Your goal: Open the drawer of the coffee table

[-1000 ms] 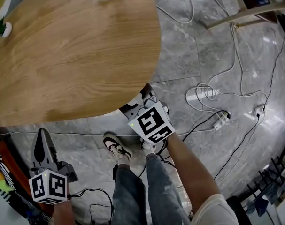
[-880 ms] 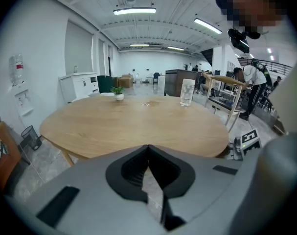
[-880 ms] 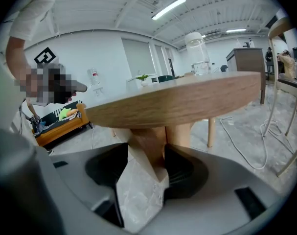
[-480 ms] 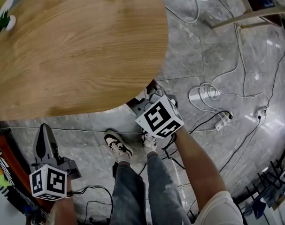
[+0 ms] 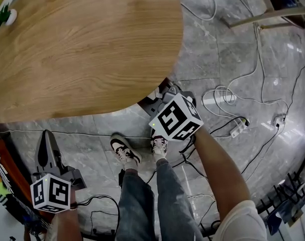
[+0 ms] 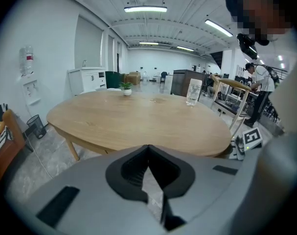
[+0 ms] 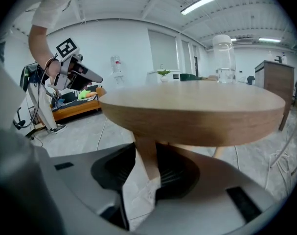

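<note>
Closing on nothing beneath the tabletop point(image 5: 82, 49) edge at 5 o'clock, right gripper point(image 7: 144, 173); left gripper point(image 6: 148, 153) closed, empty. No drawer visible; opening not begun.

The coffee table point(image 5: 82, 49) is light oak with wavy grain; the floor point(image 5: 227, 56) grey, marbled; the jeans point(image 5: 137, 202) faded blue.

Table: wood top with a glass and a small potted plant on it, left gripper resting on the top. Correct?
Not quite. The left gripper isn't on the top: the head view shows it held off the edge of the table, over the floor. The wood top, glass and potted plant are right.
</note>
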